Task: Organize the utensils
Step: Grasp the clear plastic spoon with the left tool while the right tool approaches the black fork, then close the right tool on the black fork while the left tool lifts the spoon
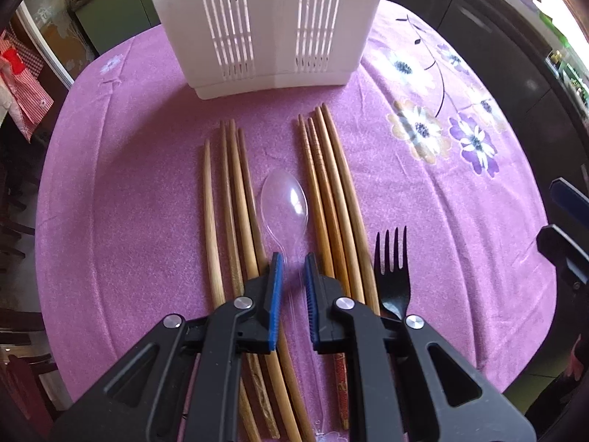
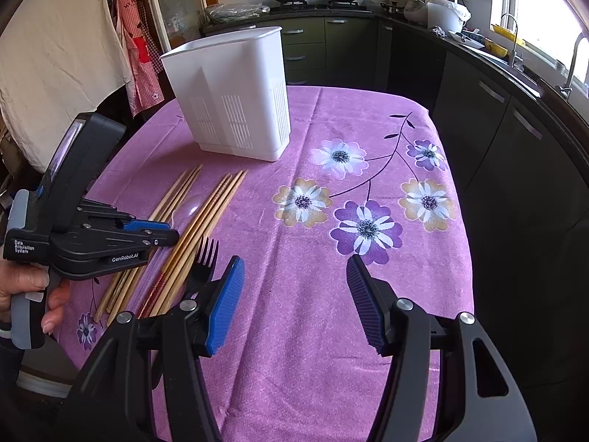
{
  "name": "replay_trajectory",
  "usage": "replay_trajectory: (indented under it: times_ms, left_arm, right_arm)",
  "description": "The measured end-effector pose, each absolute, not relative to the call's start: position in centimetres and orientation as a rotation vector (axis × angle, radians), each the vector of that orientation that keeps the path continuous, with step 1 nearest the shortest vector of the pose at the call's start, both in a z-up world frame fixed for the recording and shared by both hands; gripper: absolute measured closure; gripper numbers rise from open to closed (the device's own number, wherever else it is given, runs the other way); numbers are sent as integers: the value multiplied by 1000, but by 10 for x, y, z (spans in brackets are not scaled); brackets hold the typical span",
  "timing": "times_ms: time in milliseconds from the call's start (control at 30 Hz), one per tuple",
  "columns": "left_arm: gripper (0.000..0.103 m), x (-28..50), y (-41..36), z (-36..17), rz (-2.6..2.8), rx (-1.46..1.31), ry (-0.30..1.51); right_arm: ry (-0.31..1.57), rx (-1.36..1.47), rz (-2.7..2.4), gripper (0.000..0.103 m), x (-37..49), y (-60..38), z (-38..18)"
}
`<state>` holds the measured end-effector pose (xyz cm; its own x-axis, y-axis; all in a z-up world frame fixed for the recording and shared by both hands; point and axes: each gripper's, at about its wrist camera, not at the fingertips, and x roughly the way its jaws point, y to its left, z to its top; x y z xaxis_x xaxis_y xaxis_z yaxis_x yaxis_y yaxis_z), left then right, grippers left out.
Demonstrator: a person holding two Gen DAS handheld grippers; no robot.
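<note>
A clear plastic spoon [image 1: 284,199] lies on the purple flowered tablecloth [image 1: 121,191] between two bundles of wooden chopsticks [image 1: 232,202] [image 1: 331,191]. My left gripper [image 1: 293,261] points steeply down and is shut on the spoon's thin handle, its blue pads on either side of it. A black plastic fork [image 1: 392,258] lies just right of the right bundle. The white slotted utensil holder [image 1: 265,25] stands upright beyond the utensils. In the right wrist view my right gripper [image 2: 294,269] hovers open over bare cloth, with the fork [image 2: 206,254] just left of its left pad.
A hand [image 2: 22,287] holds the left gripper's [image 2: 162,232] handle at the table's left edge. Dark kitchen cabinets [image 2: 478,110] and a counter with pots run behind and to the right. Aprons and a cloth [image 2: 55,55] hang at the left.
</note>
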<state>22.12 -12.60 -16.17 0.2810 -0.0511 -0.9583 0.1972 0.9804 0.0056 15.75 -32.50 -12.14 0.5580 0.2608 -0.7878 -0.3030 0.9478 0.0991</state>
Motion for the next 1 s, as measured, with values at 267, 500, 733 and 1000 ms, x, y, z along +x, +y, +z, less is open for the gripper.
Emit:
replay_trajectory:
  times_ms: [267,500,733,1000]
  left_arm:
    - [95,221,-135,-165,-186,133,1244]
    - [95,195,-117,-131,-247,37,1124]
    - [95,175,-102,-91,-275,9,992]
    - [95,156,-89,-85,-276,23,954]
  right_arm:
    - [956,-82,341,45,157,-312,-128]
    - [1006,-125,377,45,155,-289,-139]
    - [1062,-64,461,70,173,-273,-144]
    - [1147,21,532,70,204,-254,-158]
